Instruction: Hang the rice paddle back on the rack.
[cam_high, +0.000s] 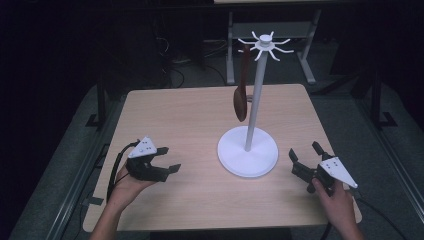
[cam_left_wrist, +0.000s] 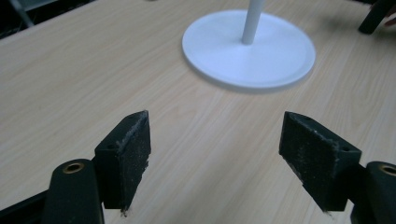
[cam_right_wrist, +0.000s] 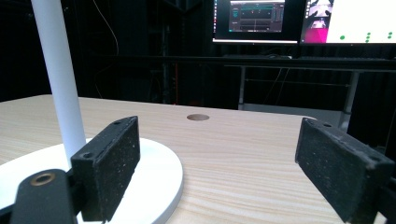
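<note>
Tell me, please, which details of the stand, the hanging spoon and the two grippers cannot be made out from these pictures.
- Wooden spoon, high view: its handle top blends into the dark background, so which hook carries it is unclear.
- Stand, left gripper view: the top edge cuts off the pole.
- Stand, right gripper view: the top edge cuts off the pole; the left jaw covers part of the base.
- Monitor, right gripper view: its text is too small.
- Left gripper, right gripper: nothing hidden; both open.

Light wood table (cam_high: 165, 115) lies under the right gripper (cam_right_wrist: 217, 140). Round hole (cam_right_wrist: 198, 117) in the tabletop just ahead of it. Two lit monitors (cam_right_wrist: 256, 21) farther ahead and above. Grey metal desk frame (cam_high: 270, 30) beyond the table's far edge, dark cables (cam_high: 175, 70) on the floor beside it.
</note>
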